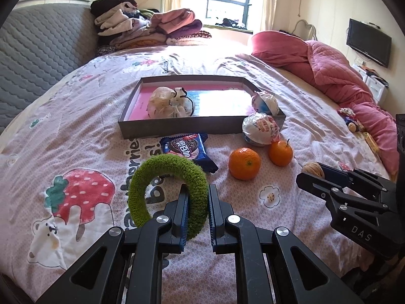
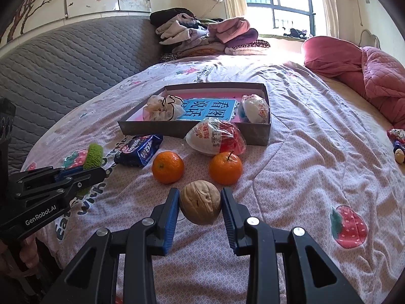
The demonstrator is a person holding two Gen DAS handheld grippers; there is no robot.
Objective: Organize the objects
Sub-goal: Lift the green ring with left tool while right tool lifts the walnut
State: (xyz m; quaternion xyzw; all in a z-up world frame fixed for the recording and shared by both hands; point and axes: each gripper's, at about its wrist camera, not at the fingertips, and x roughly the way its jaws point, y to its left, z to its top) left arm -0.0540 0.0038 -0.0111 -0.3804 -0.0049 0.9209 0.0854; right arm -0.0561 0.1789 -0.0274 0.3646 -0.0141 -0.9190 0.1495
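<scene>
My left gripper (image 1: 198, 192) is shut on a fuzzy green ring (image 1: 162, 177) and holds it upright just above the bedspread. My right gripper (image 2: 200, 198) is shut on a walnut (image 2: 200, 202). A grey box (image 1: 202, 124) lies ahead, holding a crumpled bag (image 1: 167, 101), a blue book (image 2: 210, 109) and a wrapped egg toy (image 2: 255, 107). In front of the box lie a blue cookie packet (image 1: 188, 150), two oranges (image 1: 244, 163) (image 1: 280, 152) and another wrapped egg toy (image 1: 260, 129).
A grey quilted headboard (image 1: 43, 50) stands at the left. A clothes pile (image 1: 146, 27) sits at the bed's far end. A pink quilt (image 1: 329, 65) lies at the right, with small toys (image 1: 351, 121) beside it.
</scene>
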